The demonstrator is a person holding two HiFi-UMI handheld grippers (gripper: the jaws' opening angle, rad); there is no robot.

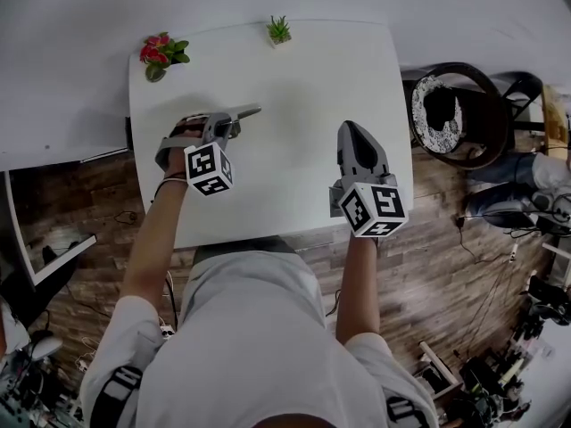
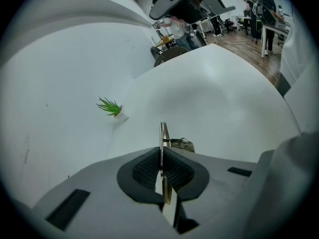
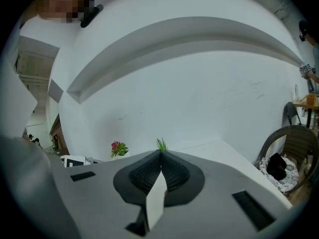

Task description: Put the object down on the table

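Hovering over the white table, the left gripper is clamping a thin metal utensil not yet released, while the right gripper is idling, jaws together and empty.

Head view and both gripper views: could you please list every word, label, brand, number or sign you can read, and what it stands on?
No readable text in any view.
Left marker cube and right marker cube: black-and-white square patterns only, no letters or digits.
Metal utensil and table: no print visible.
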